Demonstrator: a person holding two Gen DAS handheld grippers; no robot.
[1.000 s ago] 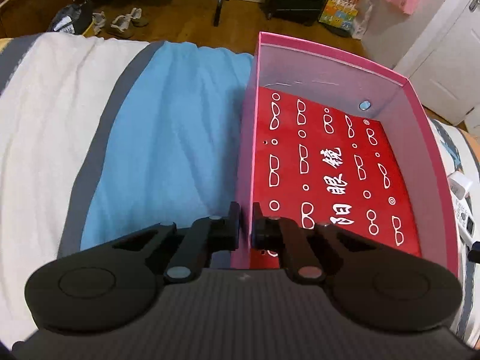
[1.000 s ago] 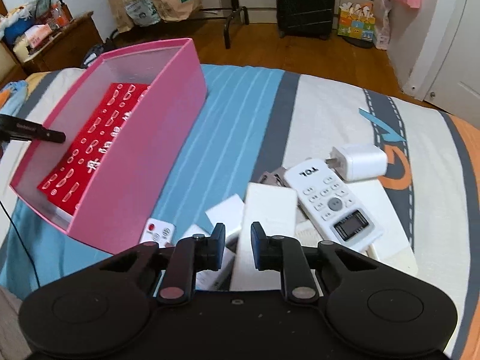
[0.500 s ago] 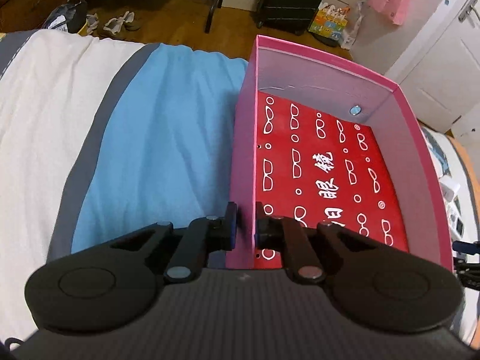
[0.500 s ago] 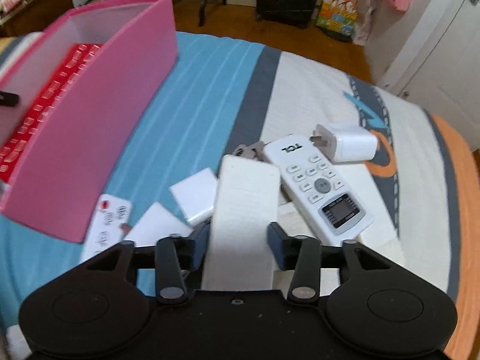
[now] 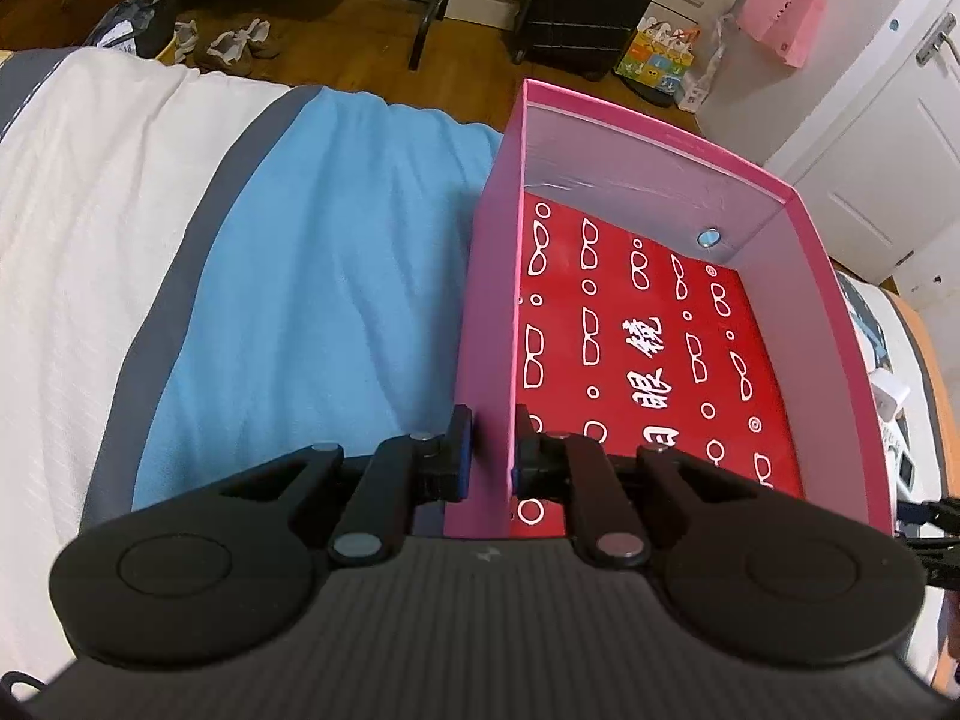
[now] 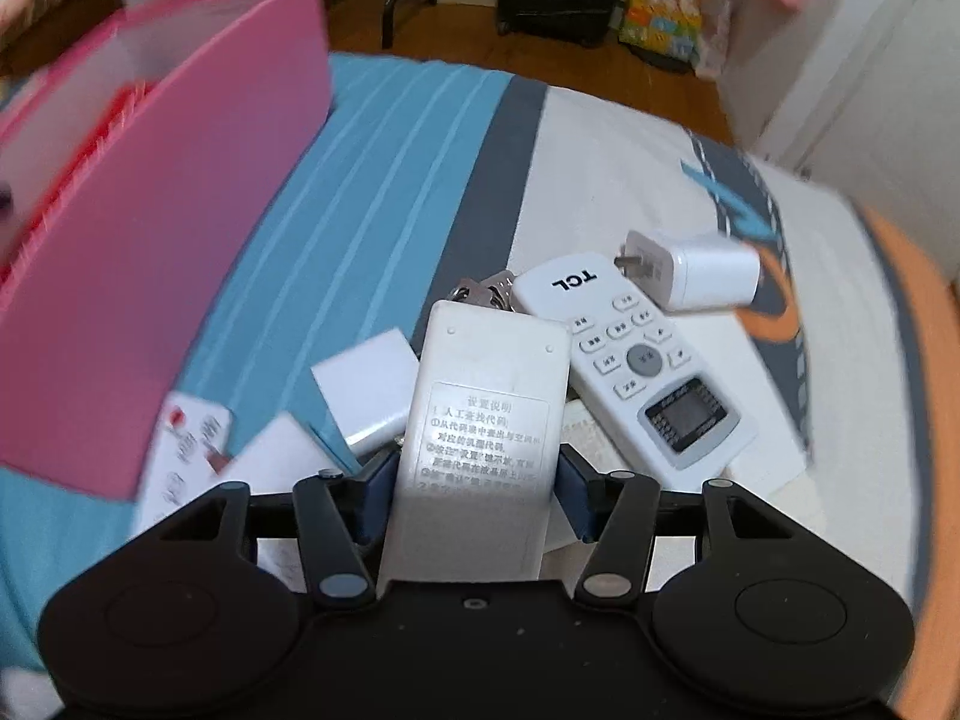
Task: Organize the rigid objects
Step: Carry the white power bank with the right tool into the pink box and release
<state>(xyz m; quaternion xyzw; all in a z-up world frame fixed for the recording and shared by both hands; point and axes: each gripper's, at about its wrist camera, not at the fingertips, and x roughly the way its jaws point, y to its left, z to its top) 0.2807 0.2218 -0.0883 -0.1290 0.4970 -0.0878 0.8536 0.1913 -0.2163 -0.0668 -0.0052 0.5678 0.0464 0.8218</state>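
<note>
On the bed (image 5: 288, 276), the left claw (image 5: 489, 450) was pinched narrow on the near end of the left wall of the pink box (image 5: 486, 324), one finger outside and one inside, the pads pressing the thin card. The box sat open on the blue stripe of the cover, with only a red sheet printed with white spectacles (image 5: 648, 360) lying flat on its floor. Seen from the right claw (image 6: 474, 495), the box (image 6: 168, 276) stood off at ten o'clock, well apart from a heap of small things. That claw had just been opening and its fingers straddled the near end of a white remote lying face down (image 6: 480, 420), label side up; the pads stood just beside its edges, and whether they touched I could not tell through the blur. At one o'clock from it lay a second white remote (image 6: 636, 360), buttons up, and beyond that a white plug adapter (image 6: 696, 270) touching its far end. A bunch of keys (image 6: 486, 291) peeked out at twelve o'clock. At ten o'clock sat a small white box (image 6: 372, 390), and at nine o'clock a little card remote with red buttons (image 6: 186, 444), close against the pink box.
</note>
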